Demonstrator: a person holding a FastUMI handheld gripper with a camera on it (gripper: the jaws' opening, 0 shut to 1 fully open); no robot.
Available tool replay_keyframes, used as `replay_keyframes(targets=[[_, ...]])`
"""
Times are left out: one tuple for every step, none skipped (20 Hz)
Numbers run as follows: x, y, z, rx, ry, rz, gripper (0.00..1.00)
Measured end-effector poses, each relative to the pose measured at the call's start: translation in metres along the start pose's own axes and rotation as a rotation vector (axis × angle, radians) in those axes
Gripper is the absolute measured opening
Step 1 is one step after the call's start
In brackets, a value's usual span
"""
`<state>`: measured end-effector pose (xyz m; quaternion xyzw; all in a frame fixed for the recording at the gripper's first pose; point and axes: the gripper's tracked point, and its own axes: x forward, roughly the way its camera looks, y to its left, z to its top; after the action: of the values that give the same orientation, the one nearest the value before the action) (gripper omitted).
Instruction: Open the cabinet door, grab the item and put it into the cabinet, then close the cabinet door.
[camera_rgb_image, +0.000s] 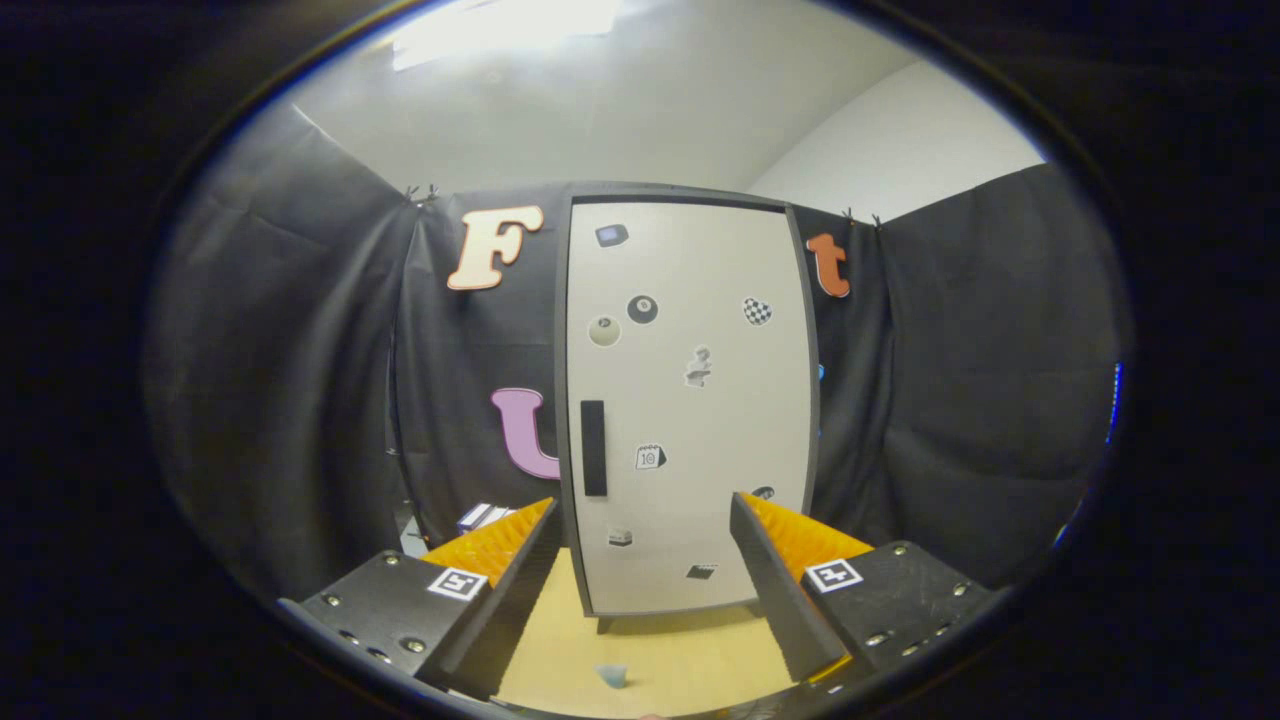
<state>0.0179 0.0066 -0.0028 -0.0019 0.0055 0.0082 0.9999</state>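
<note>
cabinet (690, 400): I see it upright on the wooden tabletop, beyond the fingers.
cabinet door (700, 440): shut, pale, dotted with small stickers.
handle (594, 448): dark vertical bar, near door's left edge.
item (612, 676): I see a small bluish object on the tabletop, between the fingers.

cabinet (690, 400): 1 | door handle (593, 448): 1 | door stickers (642, 309): about 10 | tool (640, 520) fingers, apart: 2

Black cloth wall (300, 380): draped, creased, enclosing three sides of the wooden tabletop (660, 650). White ceiling (620, 110) above the cloth, carrying a bright light panel (500, 25); pale room wall (920, 140) beside it.
</note>
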Motion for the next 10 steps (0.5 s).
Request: replay_keyframes(targets=[[0.002,0.001,0.0,-0.001,0.002,0.002,1.0],[0.005,0.0,0.0,-0.004,0.003,0.003,1.0],[0.01,0.001,0.0,-0.008,0.004,0.005,1.0],[0.013,0.003,-0.002,-0.012,0.006,0.009,1.0],[0.019,0.005,-0.003,-0.015,0.009,0.014,1.0],[0.025,0.009,-0.005,-0.019,0.015,0.022,1.0],[0.032,0.011,-0.006,-0.02,0.021,0.029,1.0],[0.04,0.014,-0.008,-0.021,0.025,0.036,1.0],[0.05,0.018,-0.009,-0.025,0.026,0.043,1.0],[0.061,0.02,-0.01,-0.03,0.028,0.046,1.0]])
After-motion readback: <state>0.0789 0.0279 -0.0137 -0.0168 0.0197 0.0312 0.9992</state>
